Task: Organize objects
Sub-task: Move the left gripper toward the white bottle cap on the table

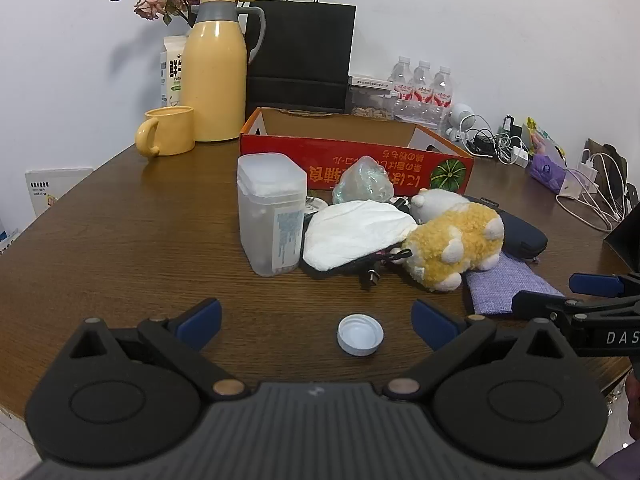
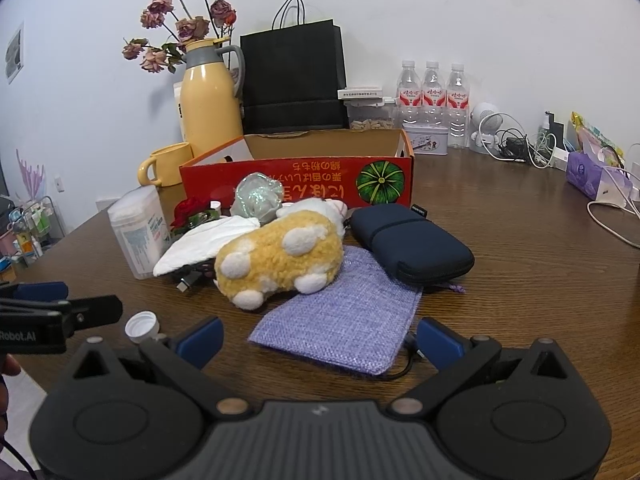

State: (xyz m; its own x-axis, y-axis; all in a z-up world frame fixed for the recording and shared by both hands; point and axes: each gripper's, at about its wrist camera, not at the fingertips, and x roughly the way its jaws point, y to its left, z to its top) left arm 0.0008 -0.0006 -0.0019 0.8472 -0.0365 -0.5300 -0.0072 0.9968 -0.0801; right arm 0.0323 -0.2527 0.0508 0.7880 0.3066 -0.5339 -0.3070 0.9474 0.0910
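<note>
While the box (image 2: pixel 296 178) sits open at the back of the table (image 1: pixel 120 220), almost nothing looks put away yet. Its inside looks bare as far as both cameras can see, though the near wall hides part of the floor.

All the little things lie in a heap just in front of the box. A clear jar (image 1: pixel 271 214) stands on the left side of the heap. A white cloth (image 1: pixel 352 234) leans next to it, and it touches the yellow and white plush toy (image 2: pixel 280 252). The toy rests partly on a purple pouch (image 2: pixel 344 320). A dark blue case (image 2: pixel 412 242) lies beside the toy, touching the pouch. A shiny crumpled wrapper (image 1: pixel 362 180) sits right against the box wall, and a red flower (image 2: pixel 190 210) peeks out behind the cloth. A black cable (image 1: pixel 370 270) pokes out from under the heap. A white cap (image 1: pixel 360 335) lies alone, near the front edge.

The left gripper (image 1: pixel 316 320) hangs low with its fingers wide apart, and the cap sits between them. It holds nothing. The right gripper (image 2: pixel 320 340) is also spread wide and holds nothing, with the near end of the pouch between its fingers.

So I think the job is only starting. Every thing in the heap, and the cap too, still needs a home, likely in the box.
</note>
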